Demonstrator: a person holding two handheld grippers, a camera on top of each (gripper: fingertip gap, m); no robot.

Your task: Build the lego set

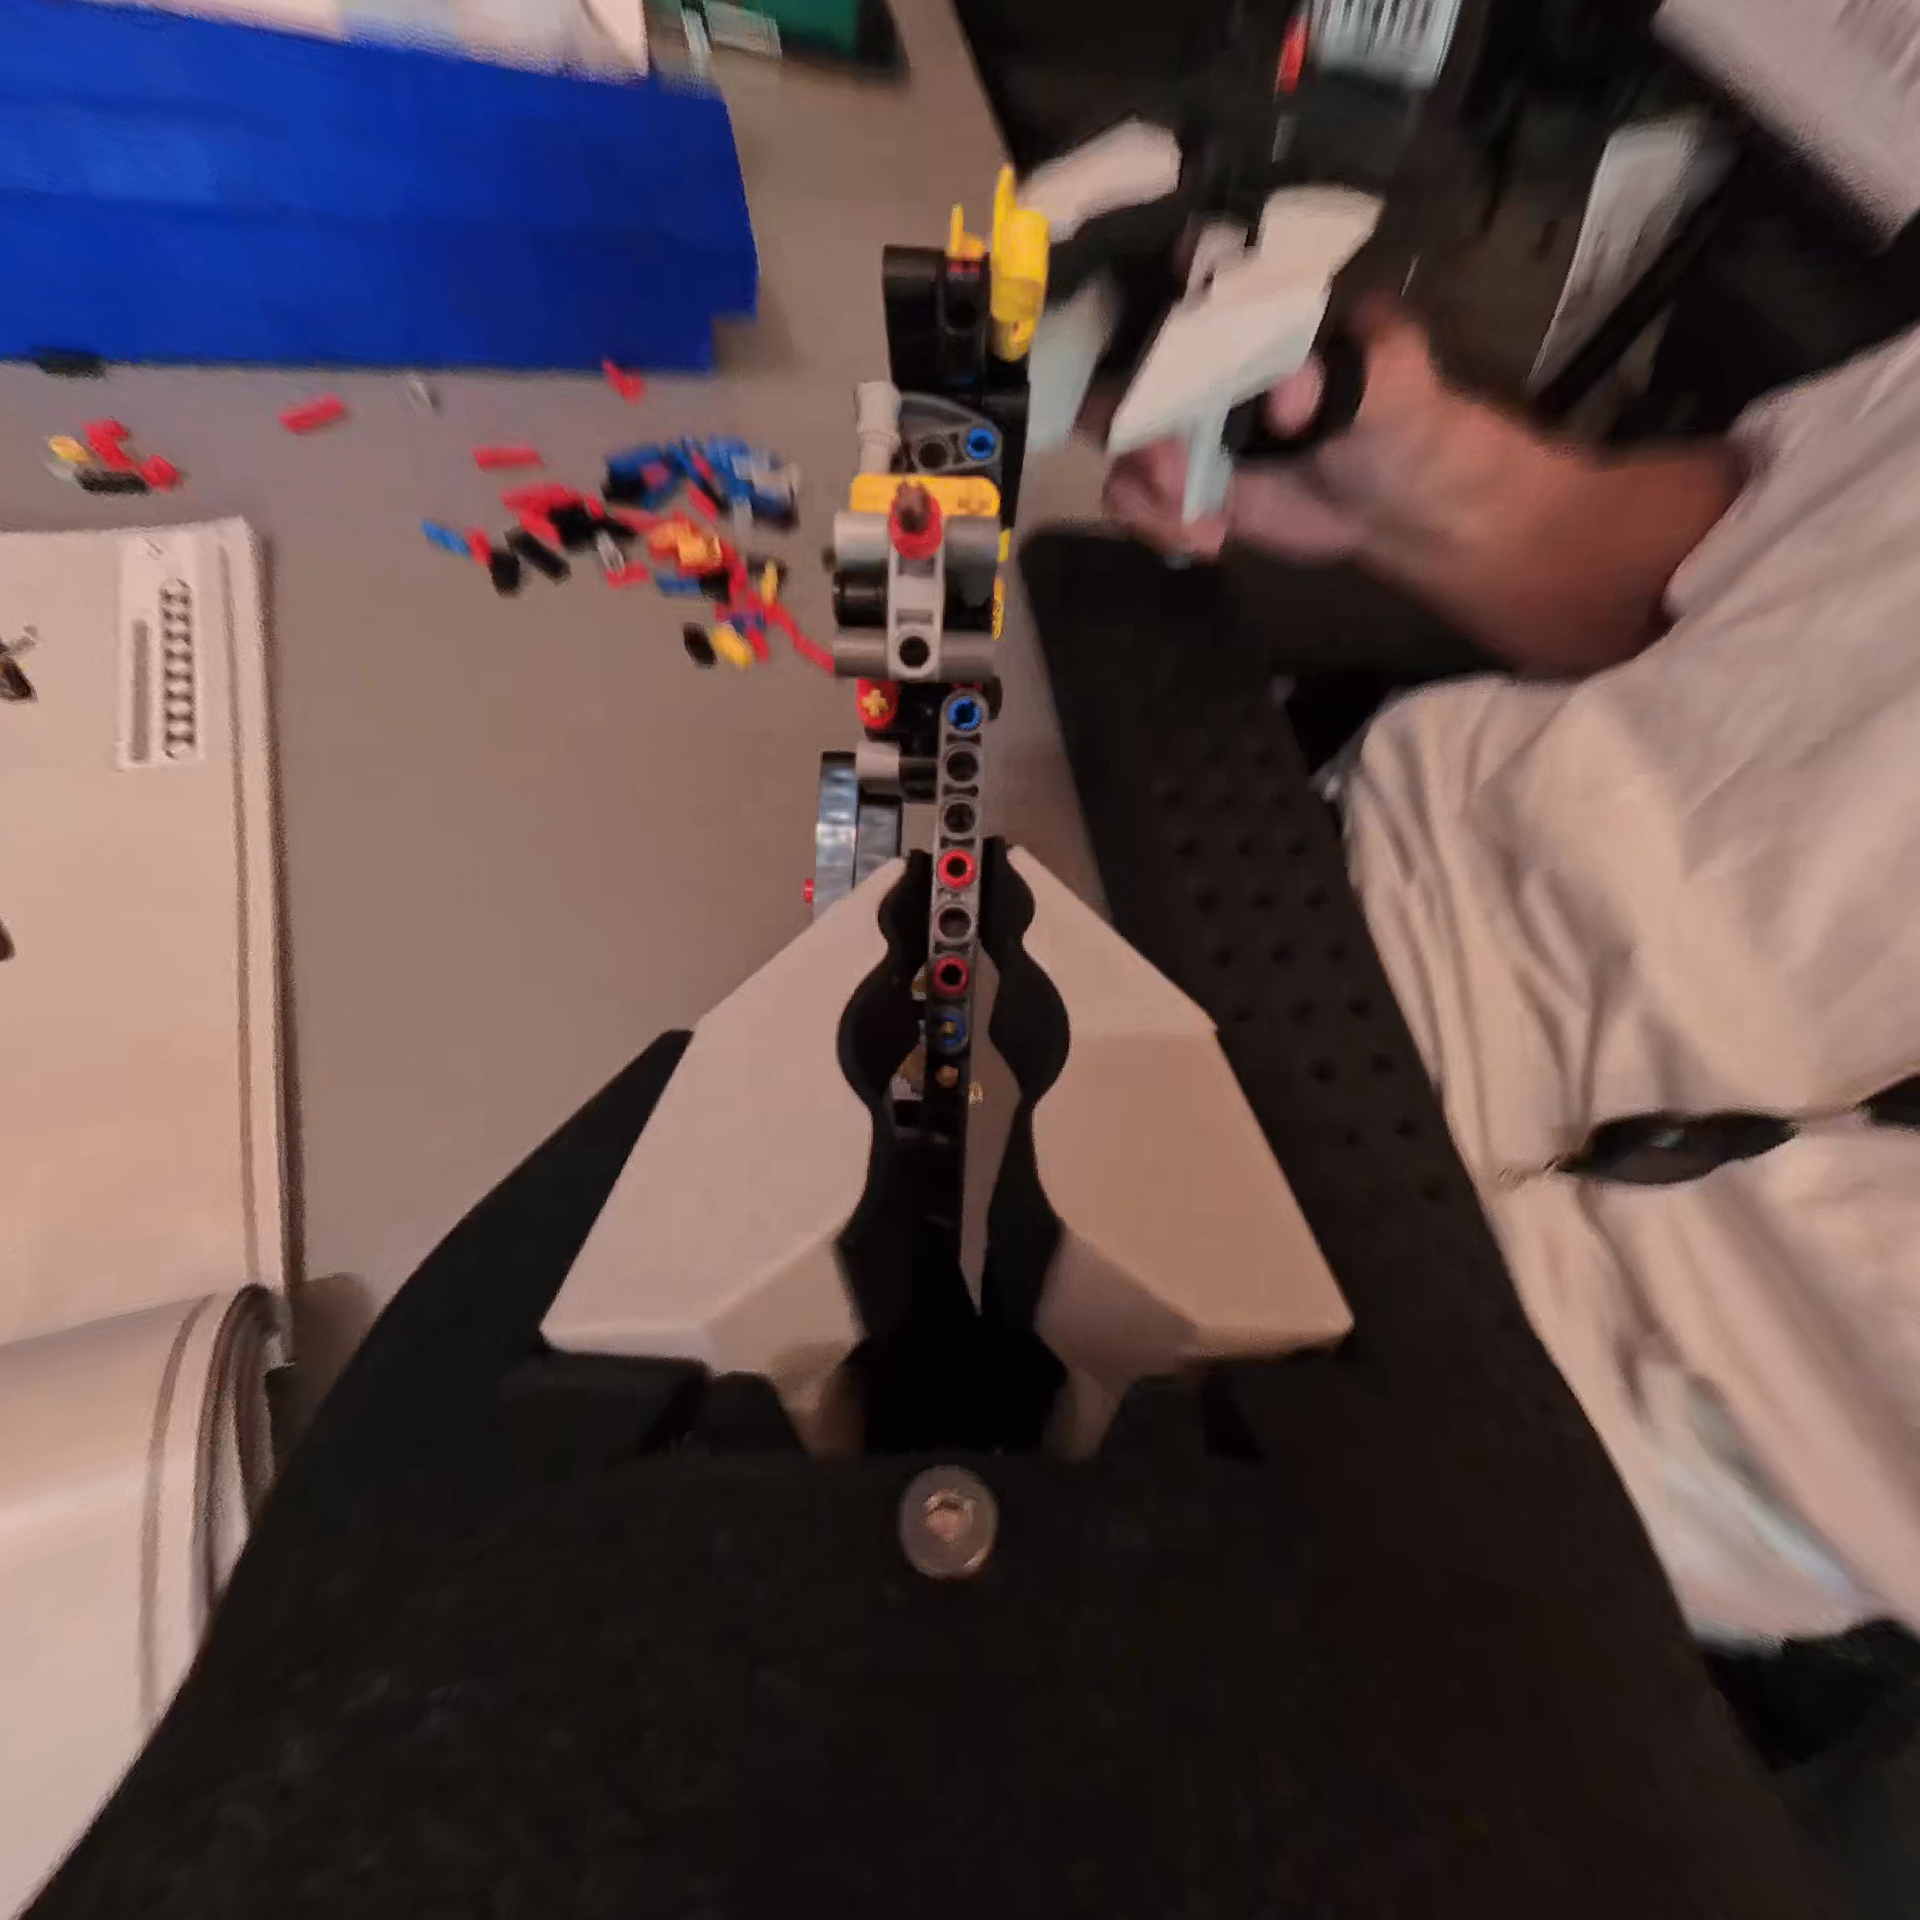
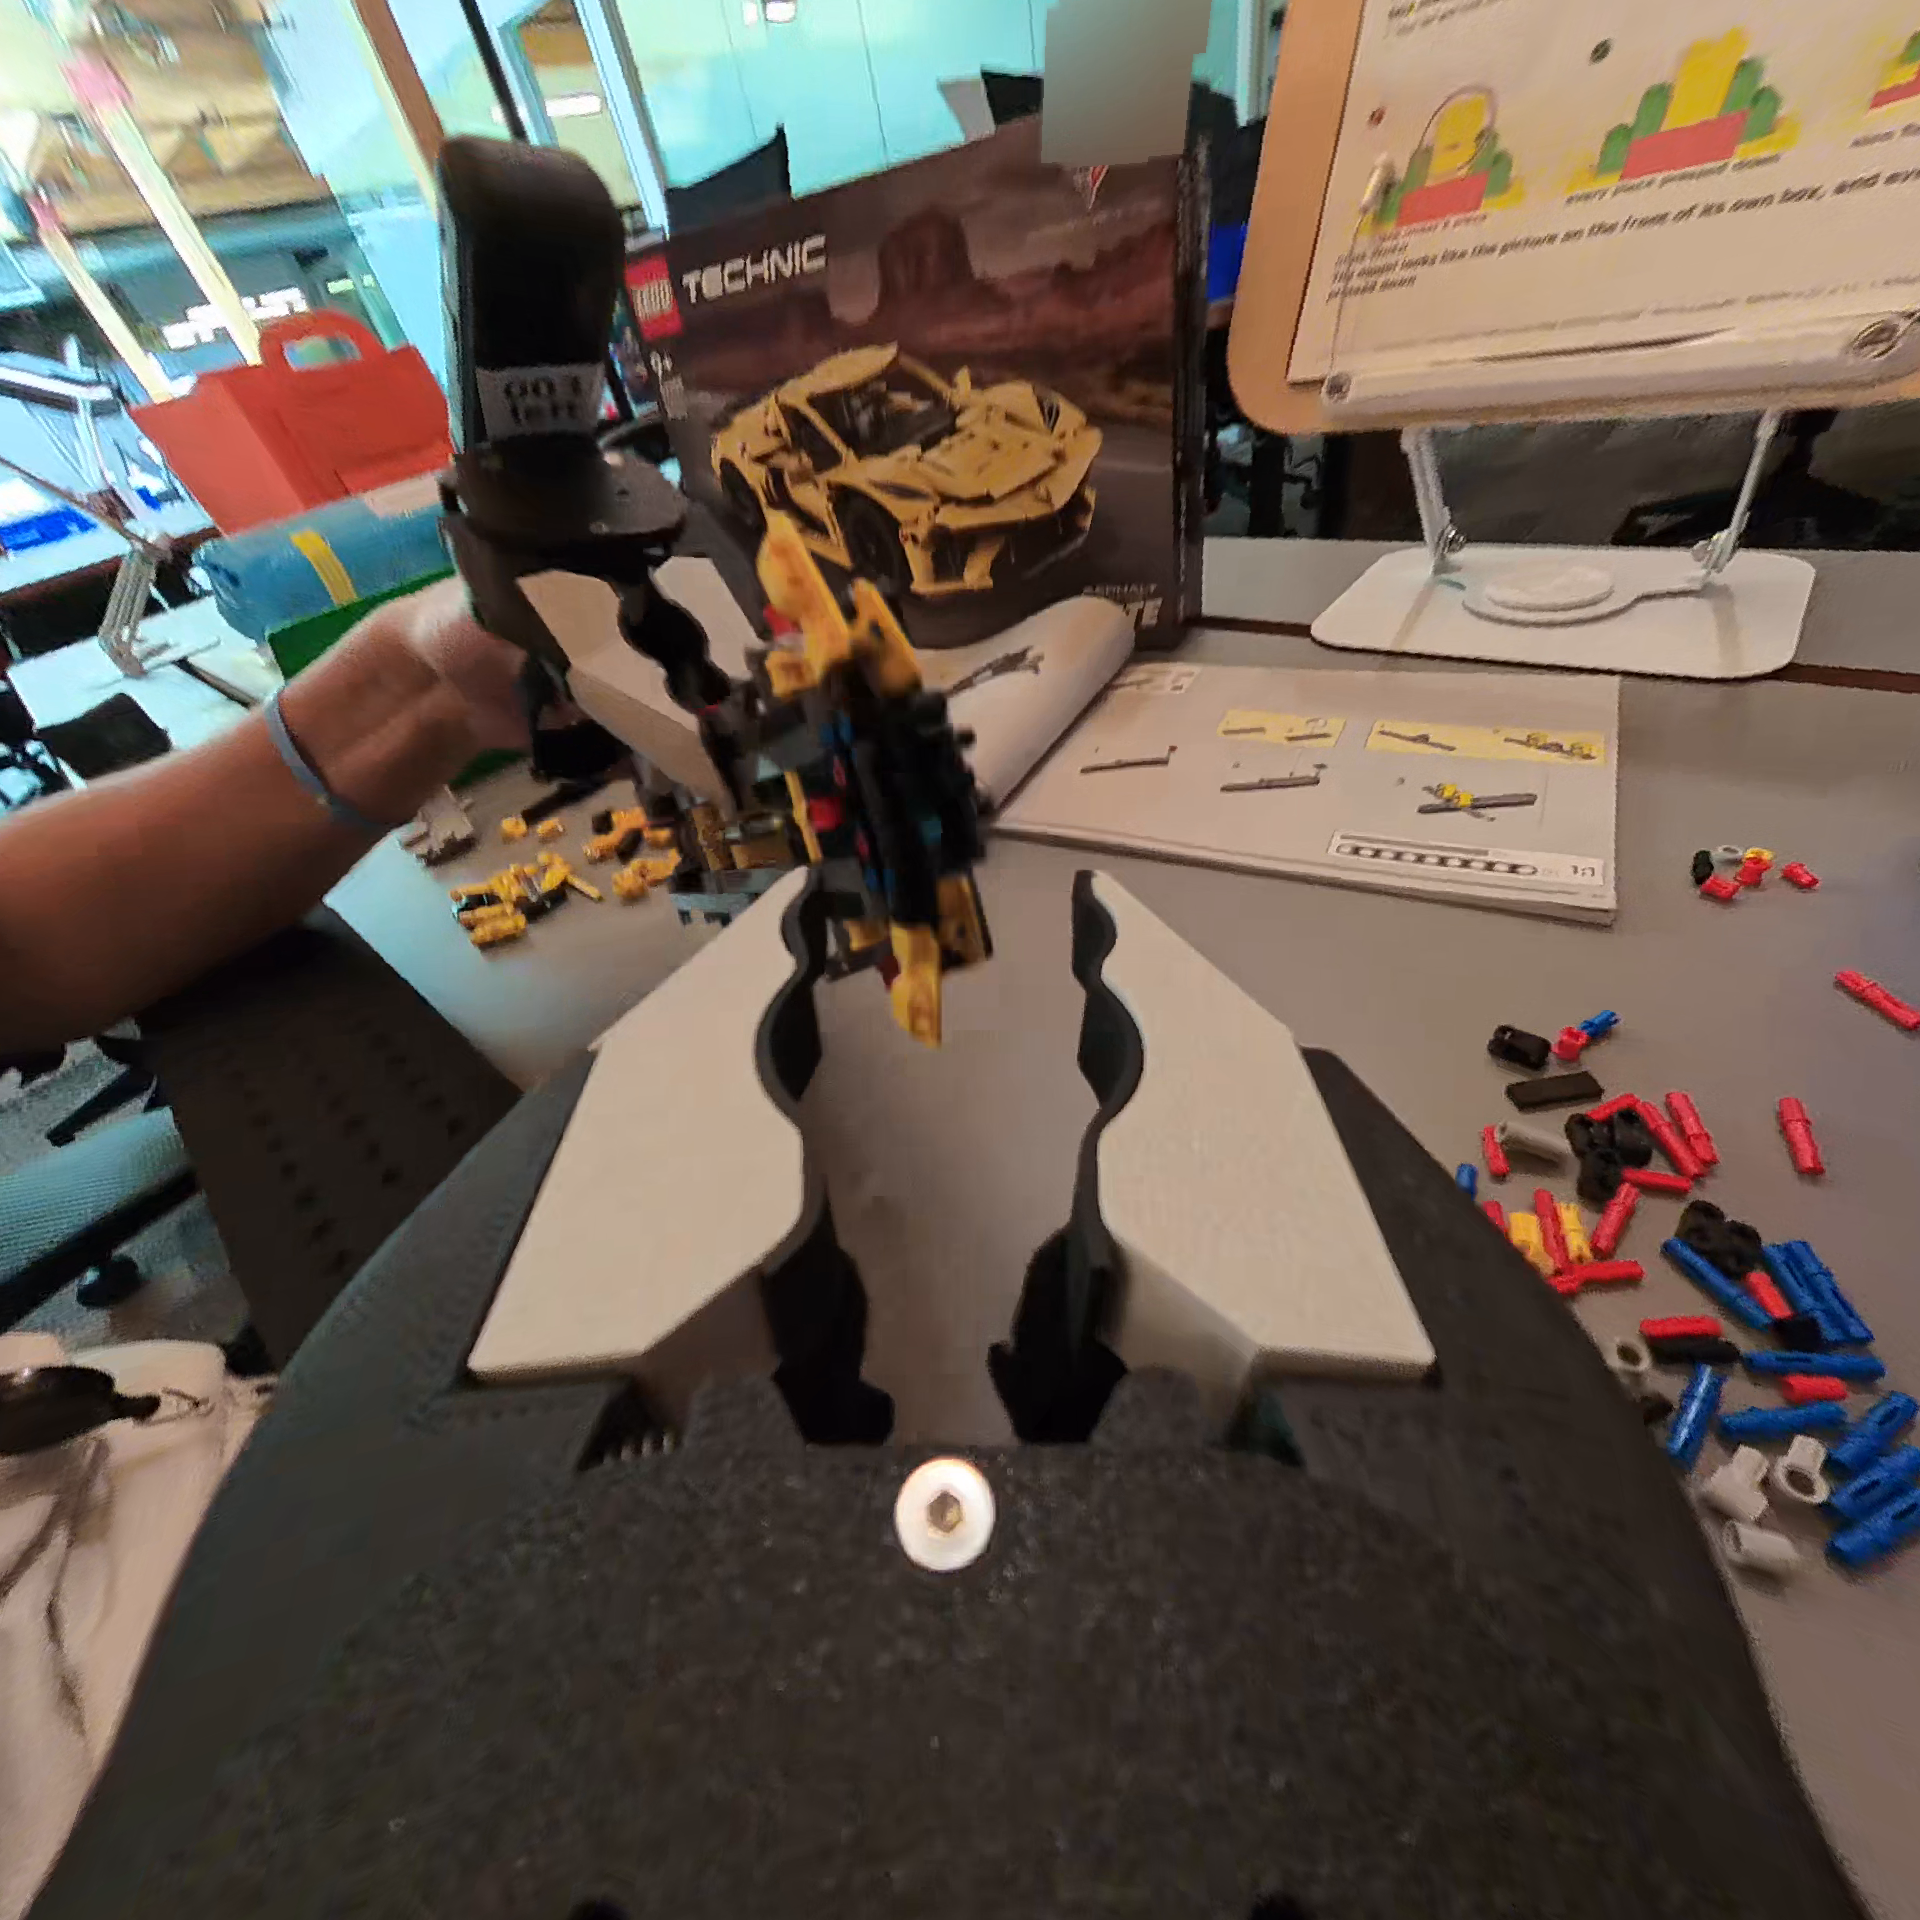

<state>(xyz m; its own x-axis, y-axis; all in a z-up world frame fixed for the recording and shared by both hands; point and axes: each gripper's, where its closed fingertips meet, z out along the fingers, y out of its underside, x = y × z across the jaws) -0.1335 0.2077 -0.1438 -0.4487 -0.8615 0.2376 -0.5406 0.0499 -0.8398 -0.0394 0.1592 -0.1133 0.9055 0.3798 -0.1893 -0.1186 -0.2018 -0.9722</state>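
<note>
One half-built model (image 1: 935, 582) is the centre of it all — a narrow, knobbly stack of black, grey and yellow beams with round holes and red and blue pins, held above the table. The left gripper (image 1: 956, 883) pinches its long grey perforated beam between smooth pale wedge-shaped fingers with wavy black inner pads. The right gripper (image 2: 940, 894) stands spread, nothing between its fingers, its tips just beside the model's yellow end. A hand (image 2: 416, 696) grasps the left gripper's black handle. Loose pieces (image 2: 1714, 1247) — small red, blue and black pins and tubes — lie scattered on the matte grey table (image 2: 1351, 987). An open instruction booklet (image 2: 1330, 779) lies flat beyond, with the glossy set box (image 2: 935, 395) upright behind.
</note>
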